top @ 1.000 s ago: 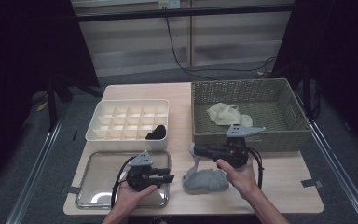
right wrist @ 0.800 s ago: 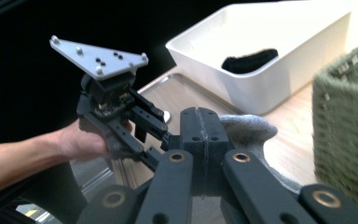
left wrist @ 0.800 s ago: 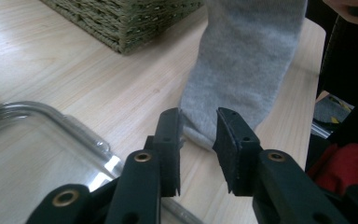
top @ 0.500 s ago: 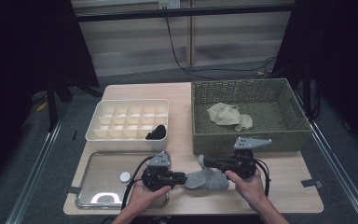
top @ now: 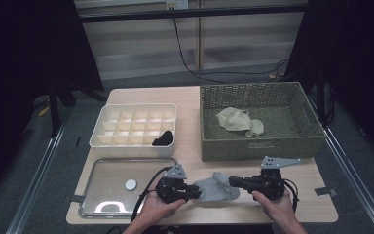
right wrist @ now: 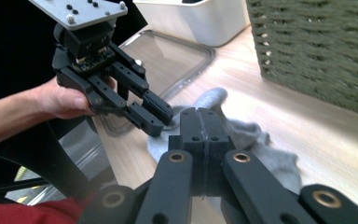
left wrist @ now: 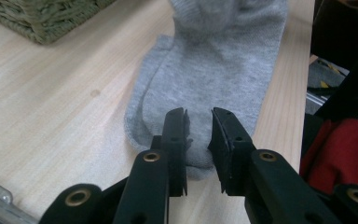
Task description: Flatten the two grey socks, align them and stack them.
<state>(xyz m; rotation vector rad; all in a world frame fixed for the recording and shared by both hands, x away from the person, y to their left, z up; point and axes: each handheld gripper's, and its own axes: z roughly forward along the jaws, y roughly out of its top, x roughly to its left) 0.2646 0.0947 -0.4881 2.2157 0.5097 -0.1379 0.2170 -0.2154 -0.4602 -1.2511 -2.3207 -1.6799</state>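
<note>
My table [top: 185,97] carries the wicker basket [top: 258,146] at the far right, with a beige cloth [top: 238,119] lying in it. On the left sit the white divided box [top: 136,124], a dark sock [top: 163,138] in its near right cell, and nearer me the metal tray [top: 107,180]. The grey sock [top: 217,188] lies flat on the near edge, between my two tools. My left gripper [left wrist: 198,135] has just been closing; its jaws stand a little apart over the sock's left end, not yet pinching it. My right gripper [right wrist: 200,126] has its jaws pressed together, empty, just above the sock's right end.
</note>
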